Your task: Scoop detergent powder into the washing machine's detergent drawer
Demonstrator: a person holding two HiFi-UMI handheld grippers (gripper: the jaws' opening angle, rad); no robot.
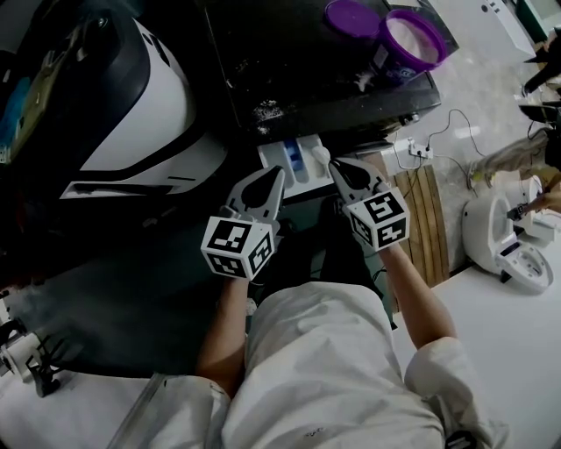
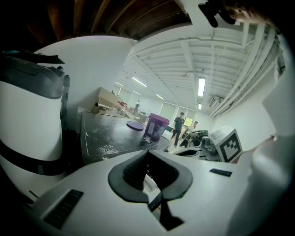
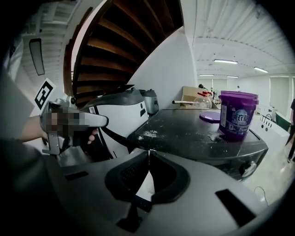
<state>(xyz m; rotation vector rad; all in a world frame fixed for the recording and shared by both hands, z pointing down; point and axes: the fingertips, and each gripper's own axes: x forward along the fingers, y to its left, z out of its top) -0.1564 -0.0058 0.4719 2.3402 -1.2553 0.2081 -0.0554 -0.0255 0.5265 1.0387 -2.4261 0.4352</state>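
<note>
The white detergent drawer [image 1: 302,160] stands pulled out of the dark washing machine [image 1: 298,70]. On the machine top sit an open purple tub of powder [image 1: 410,40] [image 2: 156,126] [image 3: 237,115] and its lid [image 1: 351,16] [image 3: 210,116]. My right gripper [image 1: 334,165] [image 3: 148,152] is shut, with a small white scoop [image 1: 322,156] at its tips over the drawer's right side. My left gripper [image 1: 277,173] [image 2: 147,152] hangs shut at the drawer's left edge; whether it touches the drawer is hidden.
Spilled powder [image 1: 267,110] dots the machine's front left corner. A large white and black appliance [image 1: 149,105] stands to the left. On the floor at right lie a power strip with cables [image 1: 412,149], wooden slats [image 1: 427,219] and a white device [image 1: 513,241]. People stand far behind [image 2: 177,126].
</note>
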